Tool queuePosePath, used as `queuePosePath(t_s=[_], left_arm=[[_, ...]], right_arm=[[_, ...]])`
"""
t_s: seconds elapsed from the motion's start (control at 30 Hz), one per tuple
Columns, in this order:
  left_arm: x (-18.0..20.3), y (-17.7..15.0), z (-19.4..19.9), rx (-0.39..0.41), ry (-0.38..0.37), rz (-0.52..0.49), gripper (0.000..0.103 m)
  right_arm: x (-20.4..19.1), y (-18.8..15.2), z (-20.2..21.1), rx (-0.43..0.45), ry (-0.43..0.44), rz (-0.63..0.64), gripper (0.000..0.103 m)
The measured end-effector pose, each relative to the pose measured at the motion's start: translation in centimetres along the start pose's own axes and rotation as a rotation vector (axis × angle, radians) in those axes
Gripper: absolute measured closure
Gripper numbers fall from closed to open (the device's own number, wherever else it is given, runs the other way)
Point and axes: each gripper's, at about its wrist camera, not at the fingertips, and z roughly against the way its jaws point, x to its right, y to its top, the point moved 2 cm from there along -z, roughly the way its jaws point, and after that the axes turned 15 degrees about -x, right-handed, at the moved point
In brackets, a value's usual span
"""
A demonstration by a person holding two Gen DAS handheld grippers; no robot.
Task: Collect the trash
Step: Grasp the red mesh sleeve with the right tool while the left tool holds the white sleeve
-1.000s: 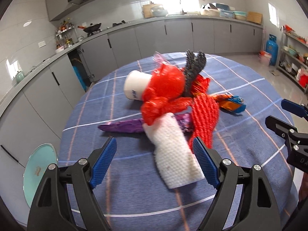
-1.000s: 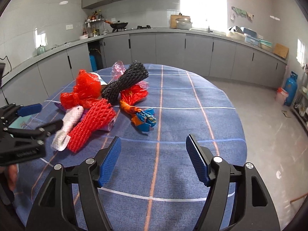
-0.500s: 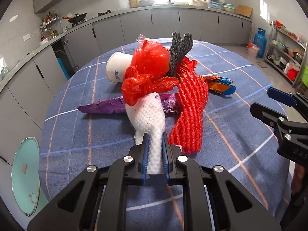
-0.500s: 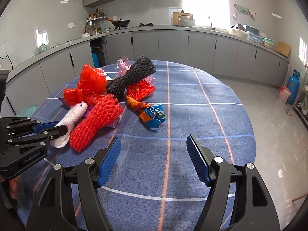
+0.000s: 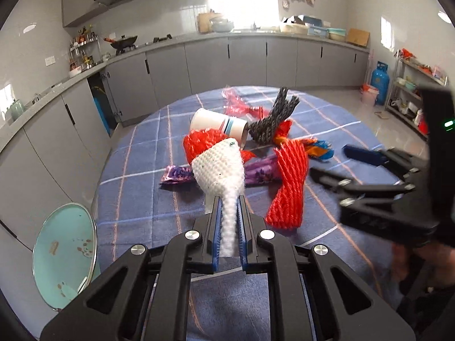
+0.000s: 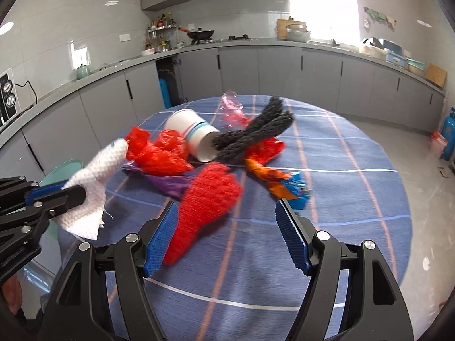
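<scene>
Pinching the narrow end of a white foam net sleeve (image 5: 219,170), the left gripper (image 5: 228,228) has its blue fingers (image 5: 215,227) pressed against the foam from both sides, and the wider end of the sleeve flares out ahead of them, lifted clear of the round surface covered in a blue checked cloth (image 5: 142,193). In the right wrist view the same sleeve (image 6: 93,187) hangs beyond the surface's left edge, above a pale green round stool seat (image 6: 61,170).

To the right of the sleeve lies the rest of the trash: a crumpled red plastic bag (image 6: 159,153), a purple wrapper (image 6: 170,184) partly under it, a white paper cup with a blue band (image 6: 193,136) lying on its side, a dark grey foam net (image 6: 256,133) with one end at the cup's mouth, and a pink clear wrapper (image 6: 231,108) behind them. Further right rest a red foam net sleeve (image 6: 207,199) and an orange and blue wrapper (image 6: 278,182).

The right gripper (image 6: 226,236) hovers with its fingers (image 6: 290,236) spread wide. The near end of the red sleeve shows beside its left finger; whether it touches, I cannot tell.
</scene>
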Motion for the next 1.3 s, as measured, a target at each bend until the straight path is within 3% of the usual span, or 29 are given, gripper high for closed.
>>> queuePosePath(t_s=[0.27, 0.43, 0.5, 0.6, 0.97, 1.3], left_arm=[[-2.5, -0.4, 2.3, 0.071, 0.087, 0.030, 0.092], [-5.3, -1.2, 2.7, 0.066, 0.135, 0.066, 0.092], [-6.3, -1.7, 2.4, 0.055, 0.146, 0.090, 0.092], [-7.7, -2.3, 2.0, 0.048, 0.152, 0.130, 0.092], [-9.7, -3.1, 3.4, 0.090, 0.185, 0.184, 0.092], [-12.9, -4.3, 4.4, 0.100, 0.232, 0.237, 0.092]], right_arm=[[-1.5, -0.2, -2.1, -0.075, 0.037, -0.019, 0.036], [-2.1, -0.3, -3.7, -0.137, 0.075, -0.033, 0.052], [-2.4, -0.5, -4.0, -0.153, 0.095, -0.024, 0.072], [-2.9, -0.8, -3.9, -0.159, 0.102, 0.002, 0.083], [-5.2, 0.2, 1.1, 0.009, 0.043, 0.120, 0.085], [-9.4, 2.9, 0.7, 0.057, 0.119, 0.232, 0.085]])
